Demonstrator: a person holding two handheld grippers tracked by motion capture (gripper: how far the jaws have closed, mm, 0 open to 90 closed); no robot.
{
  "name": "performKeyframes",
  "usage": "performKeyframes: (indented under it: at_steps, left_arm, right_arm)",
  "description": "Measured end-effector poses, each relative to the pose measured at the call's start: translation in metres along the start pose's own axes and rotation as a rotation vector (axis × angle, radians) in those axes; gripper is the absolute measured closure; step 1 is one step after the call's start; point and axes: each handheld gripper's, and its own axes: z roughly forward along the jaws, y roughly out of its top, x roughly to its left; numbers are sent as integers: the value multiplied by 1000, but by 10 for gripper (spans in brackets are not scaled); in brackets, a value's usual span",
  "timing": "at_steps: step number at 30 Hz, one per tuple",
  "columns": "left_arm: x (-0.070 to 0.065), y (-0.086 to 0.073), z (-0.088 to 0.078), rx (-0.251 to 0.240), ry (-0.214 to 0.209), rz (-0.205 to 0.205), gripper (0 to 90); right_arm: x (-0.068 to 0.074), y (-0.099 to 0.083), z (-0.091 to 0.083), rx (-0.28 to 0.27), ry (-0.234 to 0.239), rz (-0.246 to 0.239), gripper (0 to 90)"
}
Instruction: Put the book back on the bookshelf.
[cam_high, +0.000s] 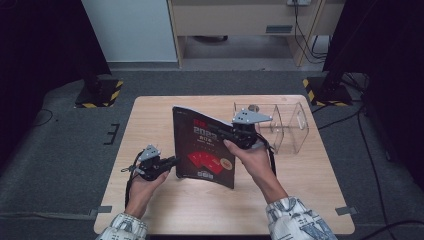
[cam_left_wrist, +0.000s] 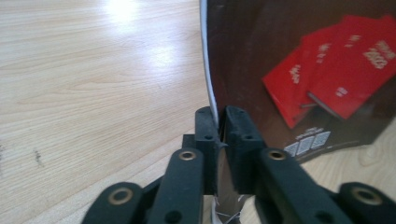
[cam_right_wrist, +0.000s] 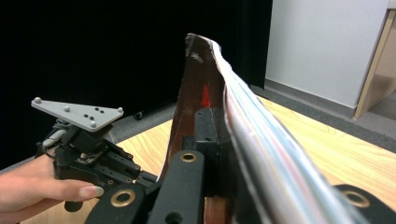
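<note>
The left gripper (cam_left_wrist: 218, 122) has its two black pads nearly together on the lower spine-side edge of the magazine (cam_high: 205, 147), pinching the dark cover with its red booklets between them. The right gripper (cam_right_wrist: 219, 140) is clamped fully down on the opposite edge, higher up, with the fanned pages bulging past its jaw in the right gripper view. Between the two grips the magazine stands on edge, its lower edge at the wooden table (cam_high: 150, 115), near the middle, tilted and slightly bowed. So the pick-up and the standing-up look done. What is left seems to be carrying it across to the clear acrylic rack (cam_high: 280, 125), which stands just beyond the right gripper, and dropping it into a slot; whether the rack's compartments are all empty is hard to tell through the transparent walls.
</note>
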Motion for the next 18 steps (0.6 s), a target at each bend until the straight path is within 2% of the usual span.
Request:
performKeyframes:
  at_steps: [1, 3, 5, 8, 13, 18]
  left_arm:
    - [0, -1, 2, 0, -8, -14, 737]
    - [1, -1, 5, 8, 13, -29, 539]
    - [2, -1, 6, 10, 22, -53, 404]
    - [3, -1, 6, 12, 62, -49, 264]
    - [4, -1, 7, 11, 88, -59, 145]
    - [3, -1, 8, 12, 80, -44, 99]
  right_arm:
    - [0, 0, -1, -2, -1, -1, 870]
    - [1, 1, -2, -8, 2, 0, 870]
    - [2, 1, -2, -18, 3, -2, 870]
    - [4, 2, -4, -30, 12, -3, 870]
    - [4, 5, -6, -40, 22, 6, 870]
    - [6, 7, -8, -49, 16, 0, 870]
